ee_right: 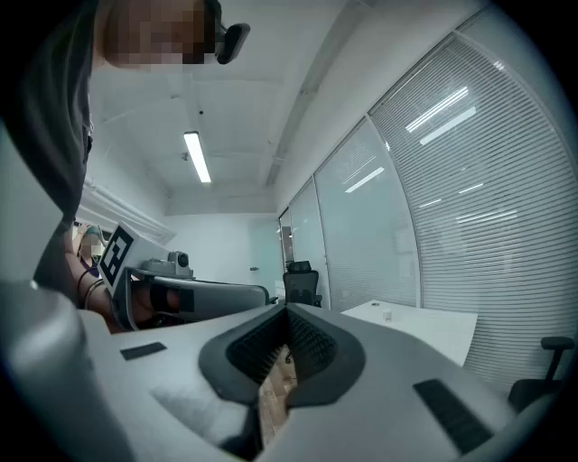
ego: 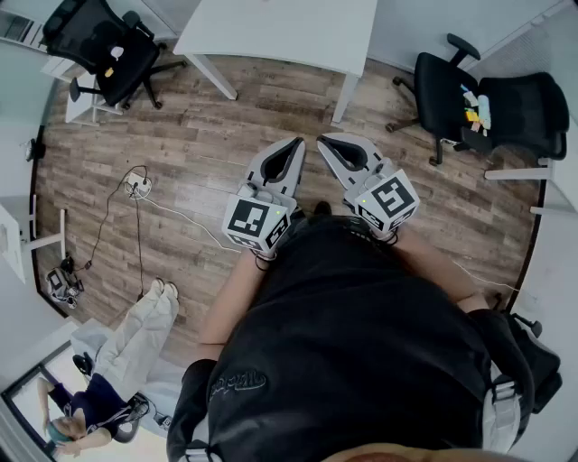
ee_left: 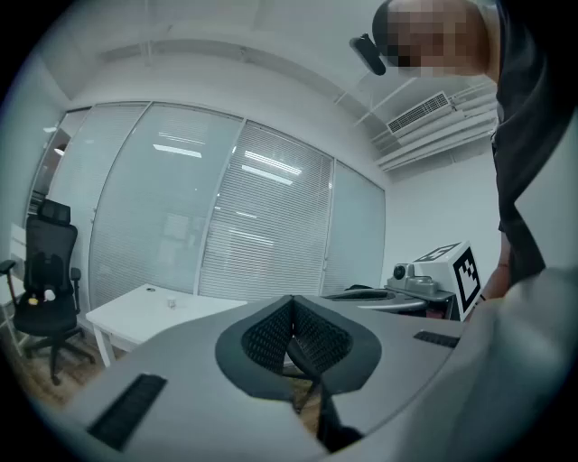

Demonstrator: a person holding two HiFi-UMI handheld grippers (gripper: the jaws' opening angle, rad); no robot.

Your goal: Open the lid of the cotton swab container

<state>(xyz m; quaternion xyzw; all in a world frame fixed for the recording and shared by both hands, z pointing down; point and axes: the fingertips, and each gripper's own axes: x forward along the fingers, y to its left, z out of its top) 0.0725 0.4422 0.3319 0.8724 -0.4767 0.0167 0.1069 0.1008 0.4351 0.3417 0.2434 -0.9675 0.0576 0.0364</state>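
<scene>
Floorboards of brown wood [ego: 181, 153] lie open up to one white rectangular table [ego: 271, 27] at 12 o'clock. Two black office chairs flank it: left chair [ego: 117, 59] at 10 o'clock, right chair [ego: 447, 90] at 2. The grey left gripper [ego: 294, 144] and grey right gripper [ego: 325, 142] are both pressed together, pinching nothing. One tiny pale object [ee_left: 170, 303] sits on that tabletop, too small to tell whether it is the swab container.

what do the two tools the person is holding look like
Both the left tool and right tool are grey tapering shells with black ribbed pads. Each carries a white cube with black square markers. The person wears a black top.
</scene>
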